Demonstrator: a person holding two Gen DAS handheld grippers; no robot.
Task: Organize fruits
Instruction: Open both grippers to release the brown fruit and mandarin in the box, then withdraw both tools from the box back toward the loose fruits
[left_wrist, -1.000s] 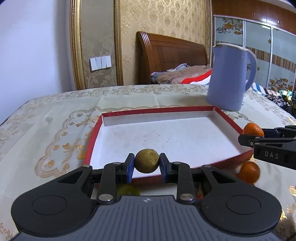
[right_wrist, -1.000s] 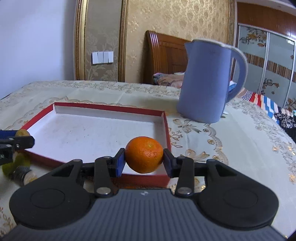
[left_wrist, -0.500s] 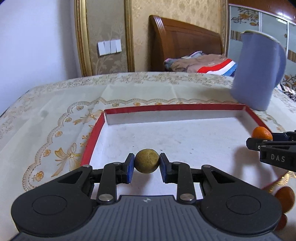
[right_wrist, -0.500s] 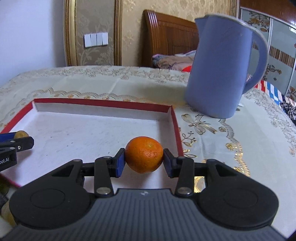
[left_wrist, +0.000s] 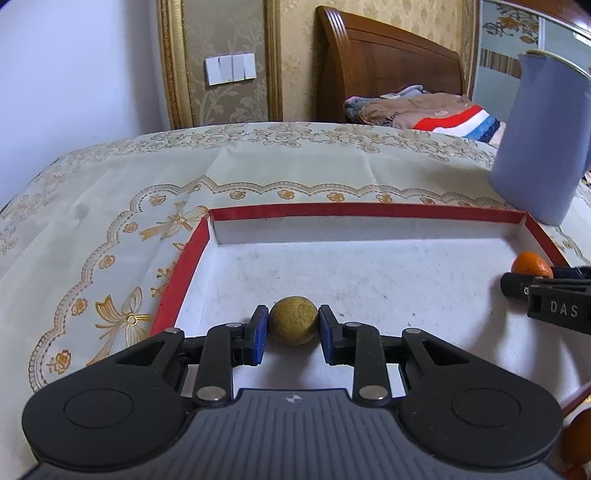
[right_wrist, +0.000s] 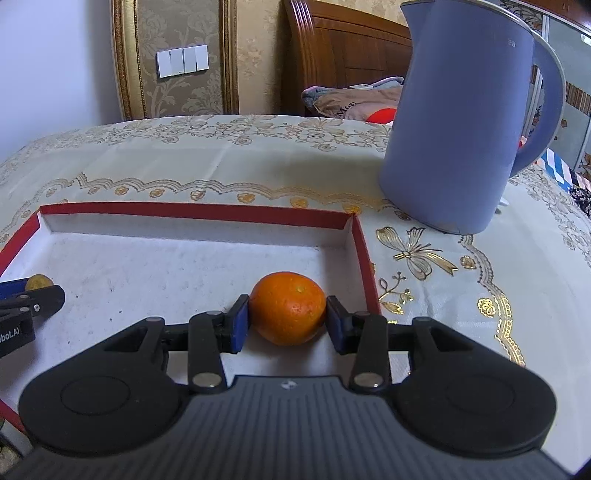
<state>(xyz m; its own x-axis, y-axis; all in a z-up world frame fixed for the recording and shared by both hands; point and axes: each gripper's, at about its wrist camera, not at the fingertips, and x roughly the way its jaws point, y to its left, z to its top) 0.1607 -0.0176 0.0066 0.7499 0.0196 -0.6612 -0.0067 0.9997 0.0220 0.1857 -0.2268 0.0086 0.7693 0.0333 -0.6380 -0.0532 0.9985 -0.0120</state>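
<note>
the left gripper (left_wrist: 293, 326) pinches a small brownish-green fruit (left_wrist: 293, 320) and the right gripper (right_wrist: 287, 320) clamps an orange (right_wrist: 288, 307) — both nearly closed on round fruit, hovering over the white floor of the red-rimmed tray (right_wrist: 199, 212). released from this height, either could roll — the orange sits close to the right wall, near the blue kettle (right_wrist: 461, 122).

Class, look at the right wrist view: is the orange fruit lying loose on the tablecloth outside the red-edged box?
No. The orange fruit is clamped between the right gripper jaws, over the white floor of the red-edged box.
</note>
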